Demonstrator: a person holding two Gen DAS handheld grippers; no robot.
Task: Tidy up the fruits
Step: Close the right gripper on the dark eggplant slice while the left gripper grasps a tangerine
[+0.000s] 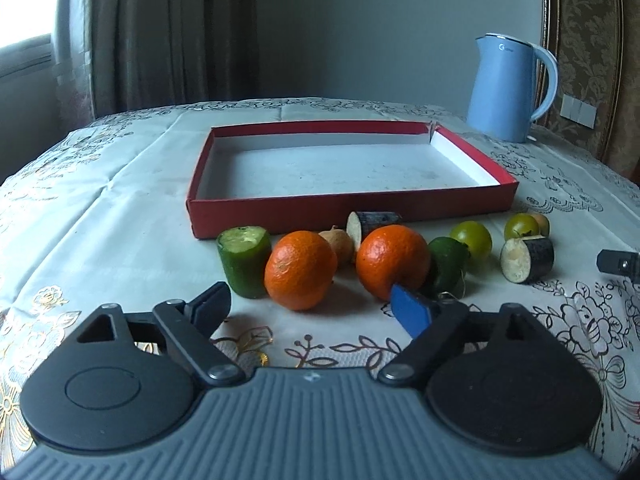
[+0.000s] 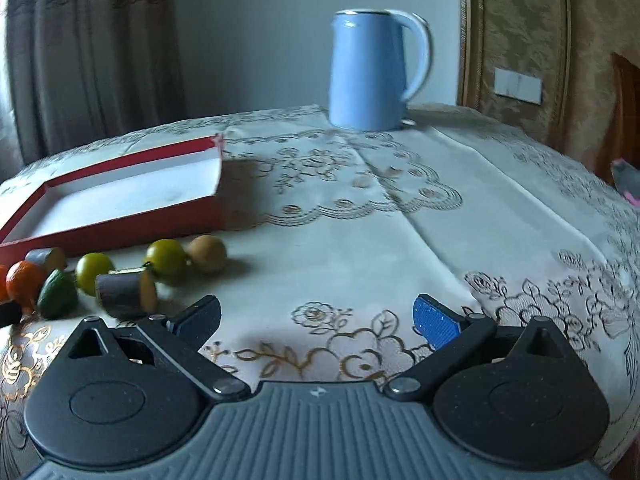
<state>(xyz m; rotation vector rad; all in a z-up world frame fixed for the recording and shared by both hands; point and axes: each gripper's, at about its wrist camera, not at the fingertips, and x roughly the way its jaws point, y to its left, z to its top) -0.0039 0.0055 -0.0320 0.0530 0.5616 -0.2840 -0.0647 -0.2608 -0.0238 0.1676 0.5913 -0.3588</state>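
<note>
The left tongs (image 1: 310,304) stand open just short of two oranges (image 1: 301,269), gripping nothing; the fruit row lies on the bench (image 1: 100,216) before the empty red box (image 1: 352,210). The right tongs (image 2: 318,322) gape open over bare cloth

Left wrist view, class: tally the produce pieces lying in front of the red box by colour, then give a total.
Orange: 2
Green: 4
Dark-skinned cut pieces: 2
Tan-brown: 2
Total: 10
</note>
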